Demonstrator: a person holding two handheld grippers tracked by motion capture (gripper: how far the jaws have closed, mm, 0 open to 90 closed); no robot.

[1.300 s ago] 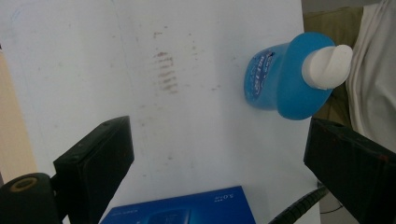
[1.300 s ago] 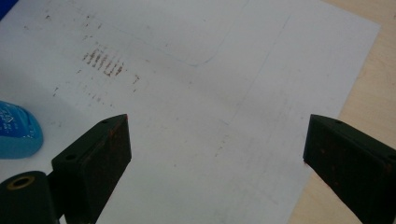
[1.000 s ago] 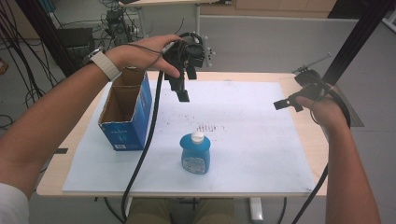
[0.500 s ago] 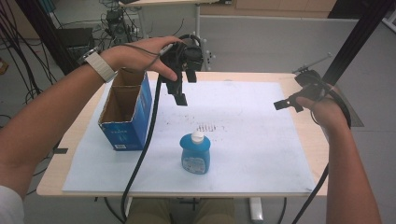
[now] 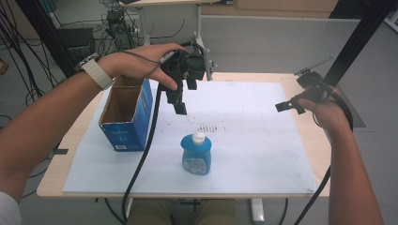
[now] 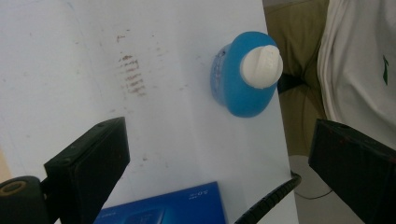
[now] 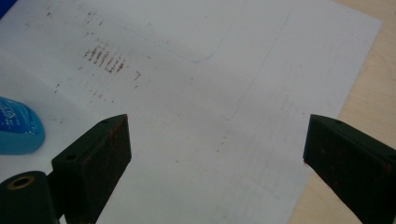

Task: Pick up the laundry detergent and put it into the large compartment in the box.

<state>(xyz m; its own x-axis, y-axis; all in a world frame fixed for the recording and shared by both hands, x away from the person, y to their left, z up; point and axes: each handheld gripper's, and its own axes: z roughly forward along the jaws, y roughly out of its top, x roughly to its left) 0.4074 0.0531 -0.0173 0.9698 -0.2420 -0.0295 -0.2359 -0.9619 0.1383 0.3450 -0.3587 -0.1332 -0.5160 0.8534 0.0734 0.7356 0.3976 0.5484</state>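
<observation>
Bottle: a blue bottle [image 5: 196, 154] with a white cap [image 6: 261, 66] stands upright on the white paper sheet [image 5: 263, 140], near the front of the table [image 5: 82, 136], just to the right of the open cardboard box [image 5: 126, 117].
Left claw: the left gripper [image 5: 180, 101] hangs above the sheet beside the box, pointing down; its jaws have just been opening and stand wide apart with nothing between them.
Right claw: the right gripper [image 5: 290, 104] hovers at the sheet's right edge, jaws wide apart, empty.
Handling: likely light, smooth plastic, a little slippery; the body may give under squeeze.
Where to hold: probably across the flattish body below the shoulder; the cap looks rounder and less sure.
Shapes: bottle broad and rounded, narrowing to the cap; box tall, stiff, blue-printed, open-topped.
Sheet: matte, with faint brown smudges.
</observation>
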